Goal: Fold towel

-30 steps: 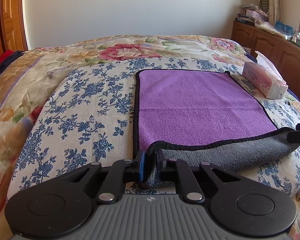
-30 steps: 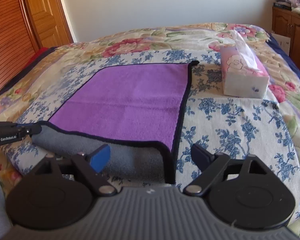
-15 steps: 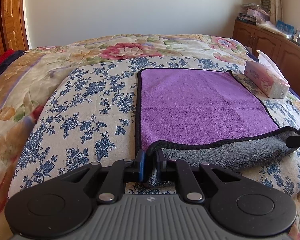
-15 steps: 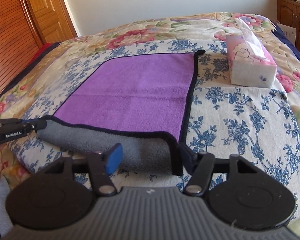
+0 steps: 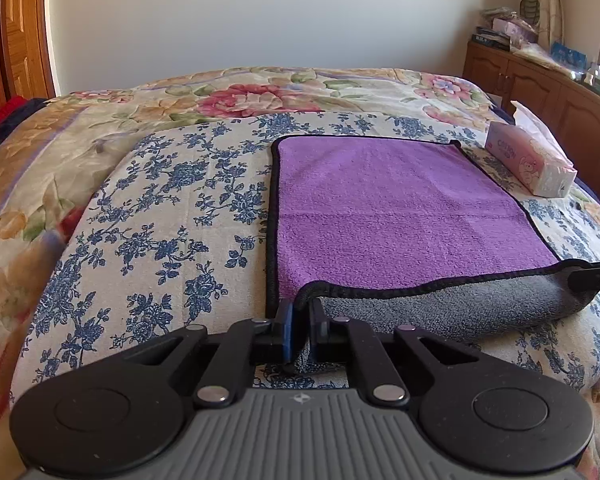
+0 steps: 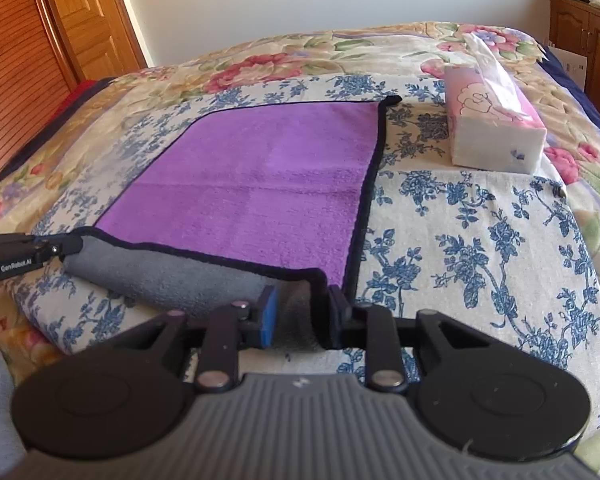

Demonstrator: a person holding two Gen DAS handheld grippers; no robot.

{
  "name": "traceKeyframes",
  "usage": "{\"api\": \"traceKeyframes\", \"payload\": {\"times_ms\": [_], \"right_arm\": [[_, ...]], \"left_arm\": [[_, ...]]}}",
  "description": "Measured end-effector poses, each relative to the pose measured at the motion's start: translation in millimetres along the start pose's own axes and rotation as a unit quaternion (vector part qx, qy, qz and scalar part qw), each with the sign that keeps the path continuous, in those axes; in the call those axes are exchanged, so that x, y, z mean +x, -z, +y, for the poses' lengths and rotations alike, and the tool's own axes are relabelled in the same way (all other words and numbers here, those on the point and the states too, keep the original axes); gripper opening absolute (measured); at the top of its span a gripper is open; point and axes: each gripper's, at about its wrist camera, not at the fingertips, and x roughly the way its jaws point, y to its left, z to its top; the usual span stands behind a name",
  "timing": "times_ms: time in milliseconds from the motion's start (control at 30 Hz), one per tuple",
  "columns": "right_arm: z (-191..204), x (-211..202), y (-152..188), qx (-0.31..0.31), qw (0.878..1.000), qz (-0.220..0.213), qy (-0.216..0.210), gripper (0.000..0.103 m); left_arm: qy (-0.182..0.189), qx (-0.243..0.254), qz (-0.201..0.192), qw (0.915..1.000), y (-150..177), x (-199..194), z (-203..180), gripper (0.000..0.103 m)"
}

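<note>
Towel (image 5: 400, 208) lay flat on the bed (image 5: 172, 216), purple side up, with its near edge rolled back so the grey underside showed. Tissue box (image 6: 496, 128) sat near the far right corner, apart from the towel.

Left claw (image 5: 300, 320) was pinched tight on the near-left corner, cloth between the pads. Right claw (image 6: 300, 316) sat at the near-right corner, narrowed but not fully closed. Grey cloth bulged between its pads (image 6: 269, 316), and I couldn't tell if the hem was actually caught.

Risks as I judged them:
- Right grip looked marginal. If it was only on the bulge of the roll and not the hem, the corner would likely slip out on the lift and the fold would go diagonal.
- Uneven grips: left locked, right loose. Pulling forward together could skew the towel on the bedspread, so the far corners wouldn't line up.
- Soft bed: pressing down to regrip could snag the bedspread in the pads along with the towel.
- Lifted edge sagged in the middle between the claws. Too little tension and the centre would probably drag and bunch instead of laying over clean.
- A wide swing to the right on the carry-over could clip the tissue box.
</note>
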Motion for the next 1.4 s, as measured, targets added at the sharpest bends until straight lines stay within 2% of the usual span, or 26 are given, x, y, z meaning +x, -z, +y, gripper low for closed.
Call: {"api": "traceKeyframes", "payload": {"times_ms": [133,200,1000,1400], "right_arm": [[0.5,0.0,0.1,-0.007,1.0,-0.002,0.002,0.019],[0.6,0.1,0.0,-0.01,1.0,-0.002,0.003,0.011],[6.1,-8.4,-4.4,-0.026,0.999,-0.037,-0.004,0.006],[5.2,-9.9,-16.2,-0.038,0.997,-0.067,-0.011,0.004]], "left_arm": [[0.005,0.003,-0.001,1.0,-0.1,-0.7,-1.8,0.007],[0.007,0.005,-0.002,1.0,-0.4,-1.5,-2.5,0.006],[0.022,0.002,-0.014,0.9996,-5.8,-9.2,-3.2,0.005],[0.025,-0.007,-0.044,0.9987,-18.8,-12.9,-0.7,0.005]]}}
